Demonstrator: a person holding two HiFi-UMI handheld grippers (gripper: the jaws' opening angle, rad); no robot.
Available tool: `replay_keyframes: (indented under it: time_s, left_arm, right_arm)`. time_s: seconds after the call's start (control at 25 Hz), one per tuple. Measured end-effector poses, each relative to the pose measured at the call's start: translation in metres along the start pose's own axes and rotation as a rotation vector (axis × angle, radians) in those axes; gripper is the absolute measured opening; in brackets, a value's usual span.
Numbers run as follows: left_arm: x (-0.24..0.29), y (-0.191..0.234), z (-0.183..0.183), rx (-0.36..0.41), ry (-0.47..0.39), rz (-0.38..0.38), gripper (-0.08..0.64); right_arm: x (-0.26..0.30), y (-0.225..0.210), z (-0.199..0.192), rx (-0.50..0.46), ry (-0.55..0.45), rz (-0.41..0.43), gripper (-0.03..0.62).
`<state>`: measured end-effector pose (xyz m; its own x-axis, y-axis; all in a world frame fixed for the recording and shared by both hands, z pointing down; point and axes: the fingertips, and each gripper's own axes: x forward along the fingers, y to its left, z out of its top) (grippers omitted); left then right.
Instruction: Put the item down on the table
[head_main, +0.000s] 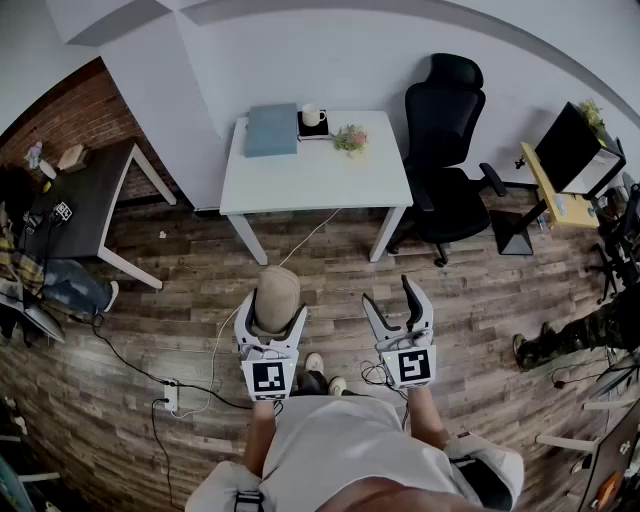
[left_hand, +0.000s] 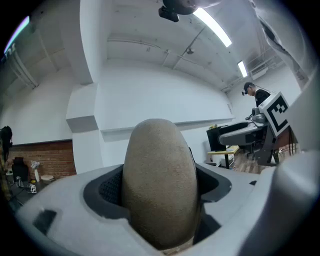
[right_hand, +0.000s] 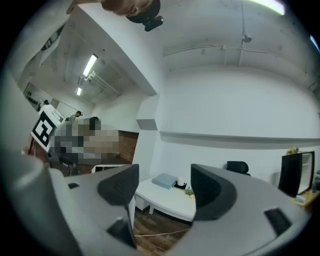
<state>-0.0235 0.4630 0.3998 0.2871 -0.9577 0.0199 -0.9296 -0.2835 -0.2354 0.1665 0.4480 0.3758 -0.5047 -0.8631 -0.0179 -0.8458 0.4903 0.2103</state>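
Left claw (head_main: 272, 318) is pinching the item (head_main: 276, 296), a tan, matt, egg-shaped thing that stands upright between the jaws with its rounded top well clear of them. In the left gripper view it fills the gap from pad to pad, so the hold looks centred and firm. The item is in the air over the wooden floor (head_main: 480, 300), close in front of the person and well apart from the bench (head_main: 320, 180).

Right claw (right_hand: 164, 187) is spread with nothing between its jaws; only the far bench shows through the gap.

The step in hand, as I judge it, is the approach: the bench has yet to be reached. Its near half is bare. The book (head_main: 271, 129), mug (head_main: 312, 116) and plant (head_main: 351, 139) sit along the far edge, so the near middle is the place to aim for, away from all three. A chair (head_main: 445, 150) stands at the bench's right, so coming in from the front is easier. A cable (head_main: 300, 240) trails from the bench across the floor and is worth stepping round.

To set it down well, lower the item until its base bears on the top before parting the jaws. With so rounded a shape it may tip or roll, so open slowly and draw the claw straight back. The free claw could steady it if it rocks.
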Motion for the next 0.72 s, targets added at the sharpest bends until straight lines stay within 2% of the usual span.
replay_keyframes:
  time_s: [0.24,0.72]
  left_arm:
    - [-0.015,-0.019,0.005,0.013,-0.003,-0.016,0.400]
    - [0.009,0.001,0.006,0.029,-0.026,0.001,0.400]
  right_arm:
    - [-0.014,0.002,0.002,0.039,-0.036,0.027,0.330]
    - [0.015,0.000,-0.003,0.022,-0.025,0.040,0.330]
